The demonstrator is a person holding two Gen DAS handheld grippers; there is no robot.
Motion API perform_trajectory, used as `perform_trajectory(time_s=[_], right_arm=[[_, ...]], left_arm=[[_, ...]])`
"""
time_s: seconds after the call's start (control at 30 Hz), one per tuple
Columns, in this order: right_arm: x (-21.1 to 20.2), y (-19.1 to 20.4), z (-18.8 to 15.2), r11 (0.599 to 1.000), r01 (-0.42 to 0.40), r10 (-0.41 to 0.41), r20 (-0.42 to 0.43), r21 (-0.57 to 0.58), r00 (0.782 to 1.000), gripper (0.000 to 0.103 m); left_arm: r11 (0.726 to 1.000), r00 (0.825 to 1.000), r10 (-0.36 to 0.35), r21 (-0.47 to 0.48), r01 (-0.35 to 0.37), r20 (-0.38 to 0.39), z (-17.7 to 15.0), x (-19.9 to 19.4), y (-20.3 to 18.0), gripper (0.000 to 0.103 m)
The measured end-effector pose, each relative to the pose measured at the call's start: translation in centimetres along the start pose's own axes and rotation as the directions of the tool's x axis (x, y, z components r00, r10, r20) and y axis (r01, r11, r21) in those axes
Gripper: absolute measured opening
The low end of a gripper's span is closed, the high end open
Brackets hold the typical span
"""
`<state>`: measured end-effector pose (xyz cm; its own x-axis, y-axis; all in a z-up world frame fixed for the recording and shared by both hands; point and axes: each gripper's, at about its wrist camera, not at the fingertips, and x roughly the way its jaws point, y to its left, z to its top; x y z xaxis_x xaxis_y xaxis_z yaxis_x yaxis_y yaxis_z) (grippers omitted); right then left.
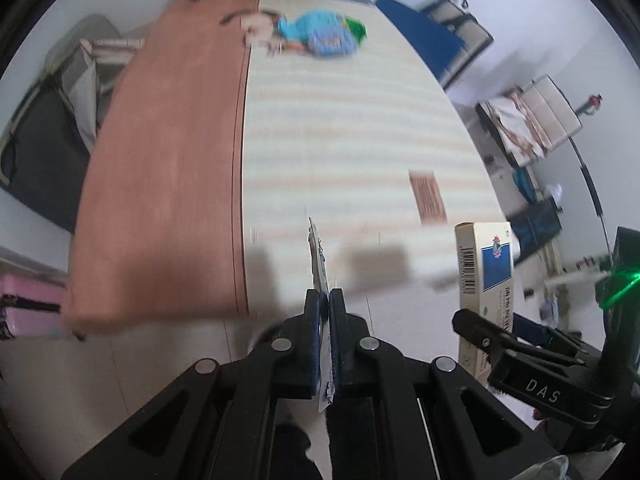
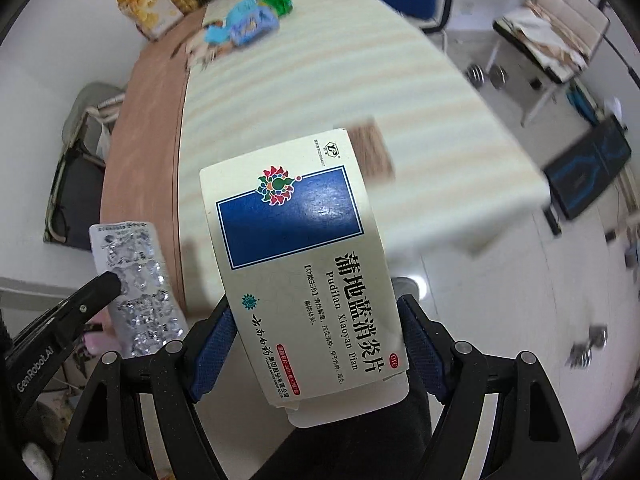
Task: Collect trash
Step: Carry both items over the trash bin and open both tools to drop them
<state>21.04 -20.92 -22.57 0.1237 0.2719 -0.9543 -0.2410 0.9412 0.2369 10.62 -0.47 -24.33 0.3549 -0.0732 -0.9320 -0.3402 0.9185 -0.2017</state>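
My left gripper is shut on a silver foil pill blister sheet, held edge-on above the near end of the table; the sheet also shows in the right wrist view. My right gripper is shut on a cream and blue medicine box, held upright beside the left gripper; the box also shows in the left wrist view. Both are lifted off the striped tablecloth. More trash, blue and green wrappers, lies at the table's far end.
A brown wooden table part lies left of the cloth. A small brown patch sits on the cloth. Boxes stand at the far end. Chairs and a blue chair stand to the right.
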Motion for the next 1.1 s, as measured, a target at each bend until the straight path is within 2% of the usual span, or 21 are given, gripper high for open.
perform_trajectory(time_s=[0.17,0.3,0.43,0.57,0.67,0.73,0.77,0.83,0.87,0.9,0.93,1.0,1.07,1.1], right_arm=[[2.3,-0.8,-7.3,0.999,0.000,0.004,-0.090,0.039,0.996,0.081],[6.9,-2.7,-11.8,0.998,0.013,-0.002,-0.177,0.063,0.984,0.080],[14.2,-5.8,-15.4,0.994,0.021,0.004,-0.240,0.105,0.971,0.080],[22.4,-8.4,-17.5,0.988,0.015,0.029,-0.278,0.156,0.960,0.081],[30.1,-10.3,-19.0,0.979,-0.005,0.070,-0.317,0.203,0.946,0.081],[35.0,-11.1,-19.9,0.976,-0.023,0.098,-0.342,0.216,0.935,0.081],[37.0,-11.4,-20.3,0.975,-0.026,0.103,-0.348,0.220,0.932,0.081],[40.4,-11.8,-21.0,0.972,-0.054,0.134,-0.357,0.227,0.924,0.082],[42.4,-12.0,-21.5,0.974,-0.054,0.135,-0.371,0.221,0.919,0.085],[43.6,-12.2,-21.9,0.974,-0.057,0.139,-0.377,0.221,0.916,0.097],[44.4,-12.3,-22.3,0.974,-0.054,0.135,-0.377,0.218,0.916,0.103],[45.6,-12.3,-22.9,0.983,-0.035,0.102,-0.372,0.181,0.923,0.103],[45.9,-12.1,-23.3,0.988,-0.017,0.072,-0.364,0.150,0.929,0.103],[45.9,-12.2,-23.2,0.990,-0.012,0.063,-0.362,0.141,0.930,0.103]], left_arm=[[0.998,0.994,-0.056,-0.038,0.052,-0.097,-4.8,2.6,1.4,0.002],[0.990,0.976,-0.110,-0.110,0.091,-0.186,-7.8,7.6,2.5,0.002],[0.984,0.962,-0.127,-0.154,0.091,-0.244,-9.9,14.8,3.4,0.003],[0.979,0.954,-0.116,-0.196,0.062,-0.276,-11.8,23.9,5.2,0.004],[0.983,0.945,-0.077,-0.185,0.018,-0.317,-13.6,29.8,6.7,0.005],[0.983,0.934,-0.018,-0.175,-0.048,-0.358,-14.9,34.1,8.2,0.005],[0.983,0.931,0.005,-0.169,-0.071,-0.364,-15.5,35.4,8.8,0.008],[0.980,0.925,0.069,-0.149,-0.133,-0.373,-16.6,38.0,10.0,0.023],[0.978,0.926,0.083,-0.150,-0.147,-0.369,-16.9,38.6,10.4,0.050],[0.974,0.927,0.100,-0.156,-0.166,-0.360,-17.3,39.1,11.0,0.082],[0.970,0.930,0.116,-0.161,-0.182,-0.350,-17.6,39.4,11.5,0.088],[0.966,0.931,0.139,-0.163,-0.203,-0.338,-18.3,39.4,12.1,0.092],[0.962,0.924,0.161,-0.153,-0.225,-0.346,-19.0,39.1,12.4,0.100],[0.962,0.924,0.165,-0.151,-0.229,-0.345,-19.2,38.9,12.5,0.101]])
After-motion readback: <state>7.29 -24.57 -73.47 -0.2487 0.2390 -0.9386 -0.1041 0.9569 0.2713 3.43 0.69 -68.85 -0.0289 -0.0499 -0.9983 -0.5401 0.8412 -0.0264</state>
